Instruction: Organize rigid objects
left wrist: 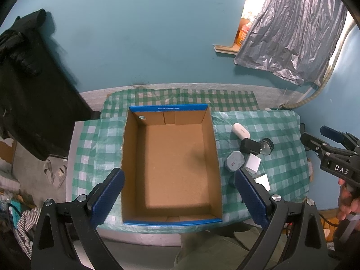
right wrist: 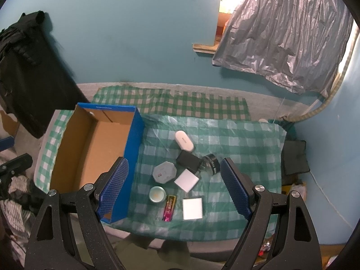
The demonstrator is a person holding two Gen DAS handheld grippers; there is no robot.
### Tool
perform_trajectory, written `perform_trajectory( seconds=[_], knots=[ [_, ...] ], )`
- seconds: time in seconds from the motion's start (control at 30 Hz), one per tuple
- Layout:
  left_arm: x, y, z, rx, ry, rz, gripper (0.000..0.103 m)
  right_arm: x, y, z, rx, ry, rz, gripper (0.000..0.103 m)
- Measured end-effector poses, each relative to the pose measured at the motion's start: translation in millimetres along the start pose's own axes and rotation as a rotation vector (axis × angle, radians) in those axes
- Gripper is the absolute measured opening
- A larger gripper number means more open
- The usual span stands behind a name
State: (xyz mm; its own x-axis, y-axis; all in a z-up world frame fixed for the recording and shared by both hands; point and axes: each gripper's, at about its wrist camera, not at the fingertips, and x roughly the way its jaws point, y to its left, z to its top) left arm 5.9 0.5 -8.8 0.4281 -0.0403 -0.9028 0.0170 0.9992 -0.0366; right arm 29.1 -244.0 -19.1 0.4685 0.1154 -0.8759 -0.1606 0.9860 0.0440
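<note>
Both tongs stood wide open and held nothing: the left gripper [left wrist: 178, 199] hung above the empty cardboard box [left wrist: 171, 164], the right gripper [right wrist: 174, 185] above the small objects just right of that box. Between its fingers lay a white oval case [right wrist: 184, 143], a black adapter [right wrist: 188, 161], a grey octagonal tin [right wrist: 164, 172], a white cube [right wrist: 186, 180] and a battery [right wrist: 169, 208]. All rested on a green checked tablecloth [right wrist: 243, 139], before a teal wall [right wrist: 135, 33].

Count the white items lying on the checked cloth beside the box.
3: an oval case farthest back, a cube in the middle of the cluster, and a flat square nearest the camera. Nothing seems hidden, though the box wall blocks a strip of cloth.
</note>
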Motion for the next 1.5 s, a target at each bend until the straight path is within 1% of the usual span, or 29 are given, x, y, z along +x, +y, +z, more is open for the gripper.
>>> perform_trajectory(
  seconds=[0.6, 0.87, 1.03, 1.23, 1.37, 1.43, 1.5],
  knots=[
    [-2.0, 2.4, 0.5, 0.006, -0.004, -0.001, 0.099, 0.2, -1.9, 2.8, -0.002, 0.004, 0.003, 0.084],
    [-0.9, 3.6, 1.3, 0.015, -0.006, 0.014, 0.099, 7.1, -6.6, 2.9, 0.005, 0.036, 0.02, 0.084],
    [8.3, 19.9, 5.9, 0.034, -0.006, 0.046, 0.099, 12.7, -10.0, 5.1, 0.008, 0.049, 0.017, 0.084],
    [27.2, 55.8, 9.3, 0.013, 0.029, 0.082, 0.099, 26.6, -20.3, 6.8, 0.004, 0.081, 0.023, 0.084],
    [41.3, 79.0, 9.9, -0.01, 0.055, 0.096, 0.098, 40.3, -28.4, 7.0, -0.001, 0.111, 0.009, 0.084],
    [51.0, 90.7, 8.1, -0.026, 0.076, 0.1, 0.097, 46.6, -32.6, 6.3, 0.001, 0.121, 0.006, 0.084],
    [63.0, 101.9, 4.8, -0.037, 0.105, 0.107, 0.091, 54.8, -37.0, 5.2, 0.007, 0.138, 0.006, 0.084]
  ],
)
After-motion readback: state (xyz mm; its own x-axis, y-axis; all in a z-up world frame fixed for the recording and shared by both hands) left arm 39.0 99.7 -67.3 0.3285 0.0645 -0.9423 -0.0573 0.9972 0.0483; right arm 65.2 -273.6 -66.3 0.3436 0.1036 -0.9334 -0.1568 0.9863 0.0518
